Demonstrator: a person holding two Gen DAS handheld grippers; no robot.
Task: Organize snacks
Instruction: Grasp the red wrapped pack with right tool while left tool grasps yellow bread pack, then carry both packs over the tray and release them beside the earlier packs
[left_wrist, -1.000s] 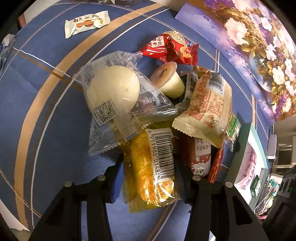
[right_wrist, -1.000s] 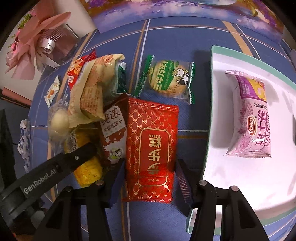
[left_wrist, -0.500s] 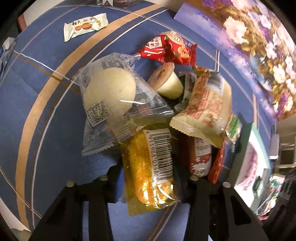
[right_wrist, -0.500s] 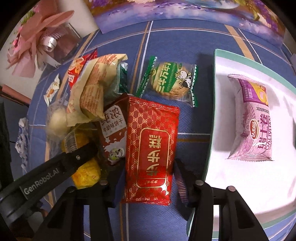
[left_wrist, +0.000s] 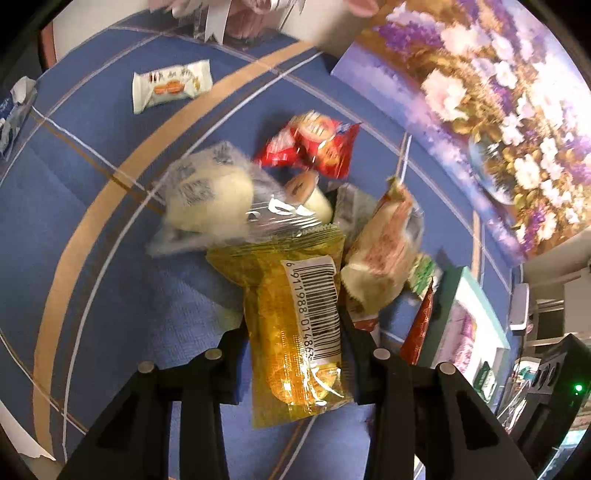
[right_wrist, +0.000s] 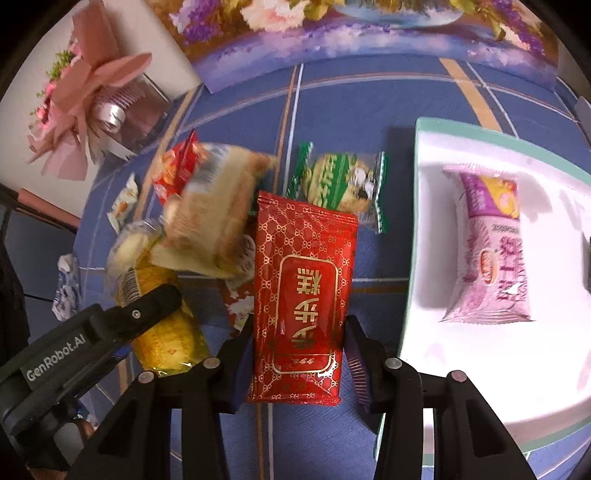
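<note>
My left gripper (left_wrist: 295, 332) is shut on a yellow corn packet (left_wrist: 291, 314) with a barcode, held a little above the blue cloth. Behind it lies the snack pile: a bun in clear wrap (left_wrist: 207, 199), a jelly cup (left_wrist: 310, 192), a small red packet (left_wrist: 314, 144) and a beige packet (left_wrist: 384, 251), the last blurred. My right gripper (right_wrist: 299, 332) is shut on a red patterned packet (right_wrist: 303, 277), its pads pressing both long edges. In the right wrist view a left gripper finger (right_wrist: 147, 314) crosses the yellow packet (right_wrist: 166, 339).
A white tray with a teal rim (right_wrist: 461, 369) sits at the right and holds a purple packet (right_wrist: 491, 254). A green biscuit packet (right_wrist: 340, 184) lies behind the red one. A white candy (left_wrist: 170, 85), a flower painting (left_wrist: 480, 110) and a pink bouquet (right_wrist: 85, 96) border the cloth.
Both grippers have closed on their packets. The left one has risen with the yellow packet, drawing it out from under the bun, and the pile has shifted.
</note>
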